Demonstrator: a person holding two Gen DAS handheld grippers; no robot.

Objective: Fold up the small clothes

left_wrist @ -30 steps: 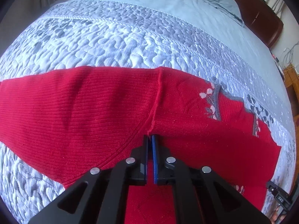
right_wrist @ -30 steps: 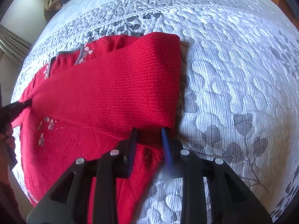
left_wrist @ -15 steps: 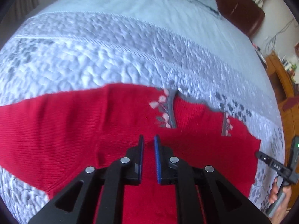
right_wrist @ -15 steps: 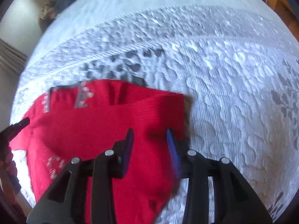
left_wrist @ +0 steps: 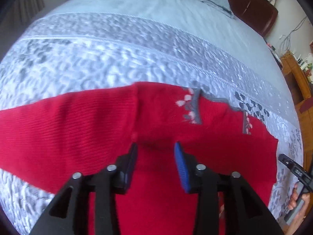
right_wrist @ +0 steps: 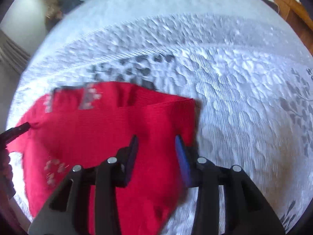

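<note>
**Sleeve laid across the sweater, both grippers letting go**

A red sweater (left_wrist: 160, 137) is spread on a quilted bedspread (left_wrist: 117, 54), with one sleeve (right_wrist: 140, 121) folded across the body. The left gripper (left_wrist: 155, 164) is held just above the knit near the shoulder seam; its jaws are opening and nothing is pinched between them. The right gripper (right_wrist: 156, 156) hangs over the folded sleeve near its cuff edge, jaws likewise opening, with cloth seen below but not clamped.

For the release to be done well, the pads should be cleared of the knit before any sideways move is made, so that the laid fold is not dragged. The other sleeve (left_wrist: 49, 129), seen stretched outward in the left view, would probably be taken next.

The sweater is a fine ribbed knit, soft and limp, with grey trim and small pale flowers at the neckline (left_wrist: 192, 107). The bedspread is puffy and stitched, printed with grey leaves. A hand (left_wrist: 299, 201) is seen at the edge.
</note>
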